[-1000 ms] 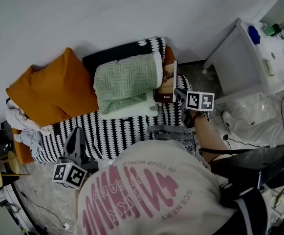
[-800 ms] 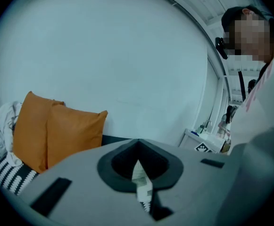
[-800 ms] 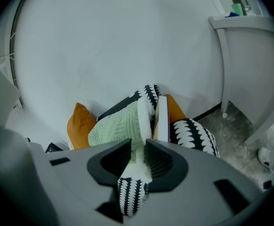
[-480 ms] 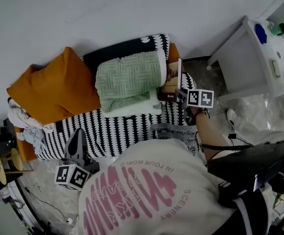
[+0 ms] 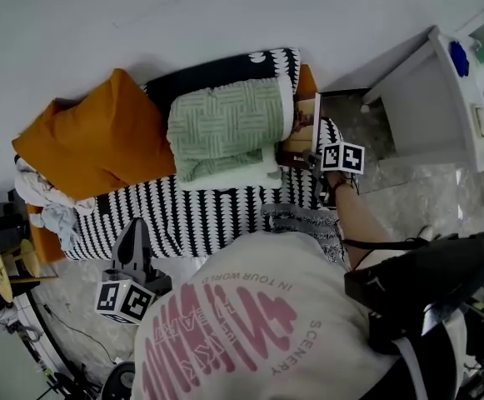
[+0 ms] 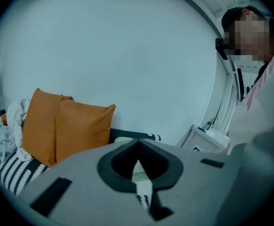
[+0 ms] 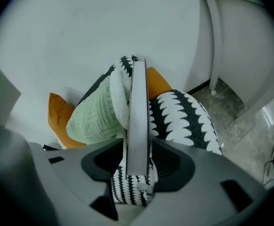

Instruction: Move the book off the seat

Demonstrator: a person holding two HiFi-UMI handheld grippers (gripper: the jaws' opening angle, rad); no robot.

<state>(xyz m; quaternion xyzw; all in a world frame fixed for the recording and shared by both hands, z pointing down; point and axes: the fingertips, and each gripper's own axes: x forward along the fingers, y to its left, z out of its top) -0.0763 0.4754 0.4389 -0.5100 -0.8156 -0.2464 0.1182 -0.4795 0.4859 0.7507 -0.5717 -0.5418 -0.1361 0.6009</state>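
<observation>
The book (image 5: 304, 132) stands on edge at the right end of the seat (image 5: 208, 211), which has a black-and-white patterned cover, and leans on a green knitted cushion (image 5: 225, 127). My right gripper (image 5: 312, 158) points steeply down over it. In the right gripper view the book (image 7: 137, 107) runs edge-on between the jaws of my right gripper (image 7: 137, 147). These jaws have just been opening; they stand open on either side of the book with slim gaps. My left gripper (image 5: 133, 223) hangs by the seat's front left, shut and empty, also seen in its own view as the left gripper (image 6: 137, 142).
An orange pillow (image 5: 92, 152) and a heap of clothes (image 5: 42, 198) fill the seat's left end. A white cabinet (image 5: 425, 98) stands to the right across a strip of stone floor (image 7: 221, 107). The wall runs close behind the seat. The person's shirt (image 5: 250, 323) fills the foreground.
My right gripper has come down onto the book's near edge, so the book now sits between its jaws. The left gripper has stayed by the seat's front.
</observation>
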